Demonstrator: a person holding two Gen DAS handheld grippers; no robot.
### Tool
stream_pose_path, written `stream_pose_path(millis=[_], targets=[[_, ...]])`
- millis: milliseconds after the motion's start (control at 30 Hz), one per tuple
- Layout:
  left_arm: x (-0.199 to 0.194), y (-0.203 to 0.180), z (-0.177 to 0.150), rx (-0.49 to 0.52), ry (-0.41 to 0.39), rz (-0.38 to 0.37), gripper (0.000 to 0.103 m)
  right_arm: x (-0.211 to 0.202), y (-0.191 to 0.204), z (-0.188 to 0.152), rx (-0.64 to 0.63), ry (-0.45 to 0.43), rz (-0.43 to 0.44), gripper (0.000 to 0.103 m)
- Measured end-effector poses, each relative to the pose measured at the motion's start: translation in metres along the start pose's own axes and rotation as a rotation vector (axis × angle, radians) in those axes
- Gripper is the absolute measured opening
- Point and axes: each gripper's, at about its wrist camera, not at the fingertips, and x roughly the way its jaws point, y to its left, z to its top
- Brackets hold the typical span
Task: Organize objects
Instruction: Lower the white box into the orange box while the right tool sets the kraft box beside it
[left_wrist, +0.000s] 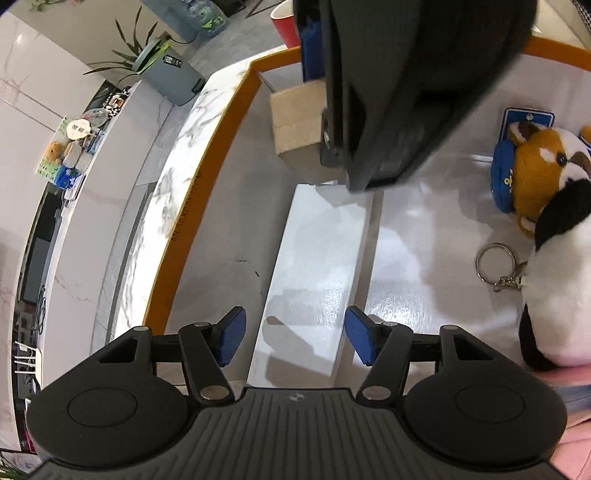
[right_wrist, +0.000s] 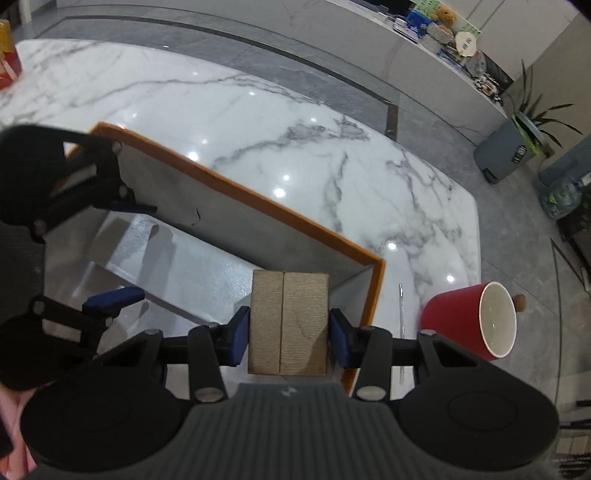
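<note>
- The right gripper (right_wrist: 288, 332) pinches a small tan cardboard box (right_wrist: 288, 325) between its blue pads, holding it in the far corner of the orange-rimmed storage box (right_wrist: 258, 199), probably to set it down there
- The left gripper (left_wrist: 295, 339) hangs spread and holds nothing, its pads on either side of a long white box (left_wrist: 314, 280) lying on the bin floor, likely the next thing to be shifted
- Plush toys (left_wrist: 550, 206) and a key ring (left_wrist: 493, 263) lie at the right side of the bin
- The bin sits on a white marble table (right_wrist: 332, 147); a red mug (right_wrist: 469, 325) stands just outside the bin corner
- Beyond are a grey floor, a potted plant (right_wrist: 532, 110) and a cluttered counter
</note>
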Motion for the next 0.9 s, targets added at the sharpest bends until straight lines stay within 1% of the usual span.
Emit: stream_pose_path(millis=[133,200,233,333,367,433,500,567,633,700,733,800,833,900], targets=[[0.002,0.007,0.001,-0.013,-0.012,0.002,0.071,0.009,0.002,0.003,0.053,0.008,-0.031,0.047],[0.013,0.023,0.005,-0.025,-0.017,-0.001,0.071,0.012,0.001,0.004,0.094,0.012,-0.044,0.047],[0.013,0.024,0.004,-0.031,-0.018,-0.002,0.071,0.014,0.001,0.005,0.115,0.013,-0.051,0.047],[0.014,0.029,0.005,-0.052,-0.022,-0.004,0.071,0.019,0.005,0.008,0.116,0.022,-0.064,0.047],[0.015,0.031,0.005,-0.062,-0.025,-0.007,0.071,0.019,0.005,0.009,0.109,0.021,-0.064,0.047],[0.013,0.033,0.004,-0.092,-0.034,-0.01,0.071,0.016,0.002,0.01,0.106,-0.003,-0.047,0.051],[0.009,0.032,0.002,-0.119,-0.04,-0.008,0.071,0.012,-0.002,0.012,0.085,-0.016,-0.018,0.054],[0.008,0.035,0.002,-0.142,-0.044,-0.011,0.071,0.007,-0.004,0.012,0.058,-0.012,0.006,0.053],[0.006,0.036,0.001,-0.157,-0.043,-0.008,0.071,0.002,-0.005,0.01,0.019,-0.01,0.028,0.051],[0.004,0.032,0.001,-0.144,-0.033,-0.002,0.071,-0.003,-0.003,0.006,-0.061,-0.007,0.057,0.045],[0.002,0.03,0.0,-0.132,-0.036,-0.006,0.071,-0.005,0.0,0.003,-0.113,0.0,0.065,0.045],[0.0,0.029,-0.001,-0.103,-0.041,-0.05,0.071,-0.006,0.008,-0.006,-0.241,0.019,0.069,0.043],[0.0,0.028,-0.001,-0.09,-0.032,-0.07,0.071,-0.007,0.011,-0.01,-0.3,0.028,0.068,0.041],[0.003,0.028,0.001,-0.073,-0.006,-0.054,0.072,-0.006,0.018,-0.019,-0.41,0.042,0.056,0.038]])
